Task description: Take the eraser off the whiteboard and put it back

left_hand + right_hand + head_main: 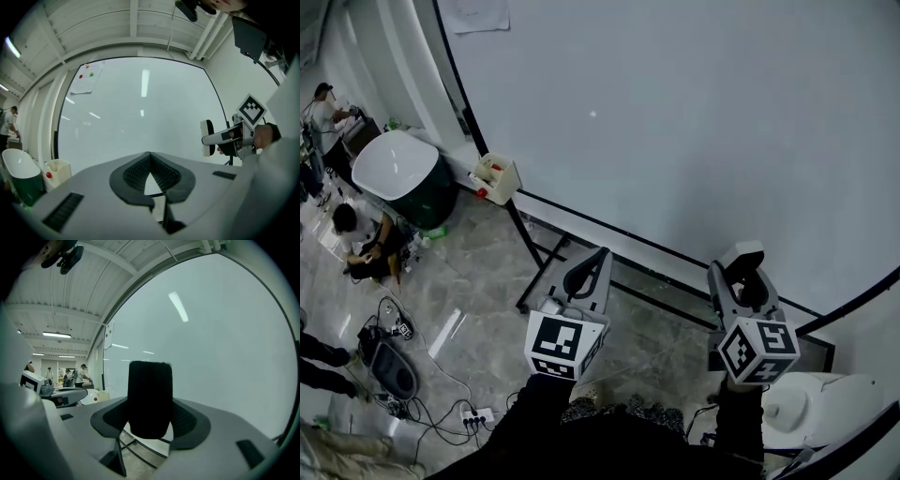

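Note:
The eraser (741,254), with a white back and black felt (150,397), stands upright between the jaws of my right gripper (742,277), which is shut on it. It is held just short of the large whiteboard (694,112), near the board's lower edge, not touching the board. My left gripper (595,262) hovers beside it to the left, its tips meeting with nothing between them. In the left gripper view the right gripper (220,138) shows at the right with the eraser (206,137) at its tip.
A cream box (495,178) with red markers hangs at the board's lower left. A sheet of paper (478,14) is stuck at the board's top left. The board's black stand frame (546,270) crosses the floor below. A white tub (394,169), people and cables (441,412) lie to the left.

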Motion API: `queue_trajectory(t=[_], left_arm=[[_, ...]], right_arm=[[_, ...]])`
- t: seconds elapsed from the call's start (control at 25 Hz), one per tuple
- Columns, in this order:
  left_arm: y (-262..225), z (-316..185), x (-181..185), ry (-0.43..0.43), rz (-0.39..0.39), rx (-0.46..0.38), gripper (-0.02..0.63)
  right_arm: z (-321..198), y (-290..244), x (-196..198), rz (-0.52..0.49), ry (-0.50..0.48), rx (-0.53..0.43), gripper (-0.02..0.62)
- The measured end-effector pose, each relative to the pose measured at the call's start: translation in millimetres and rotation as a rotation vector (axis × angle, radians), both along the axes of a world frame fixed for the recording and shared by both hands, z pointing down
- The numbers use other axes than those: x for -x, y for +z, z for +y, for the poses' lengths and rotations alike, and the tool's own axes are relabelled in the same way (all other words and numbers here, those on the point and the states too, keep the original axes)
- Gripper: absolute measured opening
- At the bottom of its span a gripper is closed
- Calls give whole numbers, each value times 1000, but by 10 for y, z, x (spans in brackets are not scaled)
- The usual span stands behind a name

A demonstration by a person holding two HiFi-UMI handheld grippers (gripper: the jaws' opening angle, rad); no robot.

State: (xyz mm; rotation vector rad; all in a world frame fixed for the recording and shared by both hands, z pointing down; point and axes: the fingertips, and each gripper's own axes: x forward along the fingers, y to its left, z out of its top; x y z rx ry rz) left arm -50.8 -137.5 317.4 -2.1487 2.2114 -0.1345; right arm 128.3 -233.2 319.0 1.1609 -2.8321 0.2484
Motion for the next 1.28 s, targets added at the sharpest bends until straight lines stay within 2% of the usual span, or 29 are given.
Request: queue_trajectory(t=[0.24, 0.4, 0.76, 0.96, 1.08, 1.28], left_arm=[[36, 307, 786, -49, 8, 0, 5], [71, 453, 1119, -83, 25, 0, 5], [163, 350, 1170, -106, 36, 22, 5], [143, 308, 1254, -182, 39, 13, 5], [189, 296, 1311, -206, 35, 25, 5], [118, 352, 1570, -267, 27, 18, 5]], right_arm=[[261, 77, 838, -10, -50, 18, 262], [416, 104, 1242, -7, -95, 25, 262], [429, 205, 1742, 25, -228, 44, 262], [342, 233, 1880, 42, -300, 41, 262], [234, 254, 1944, 38, -307, 48, 262], [198, 234, 2177, 39, -346, 48, 262]])
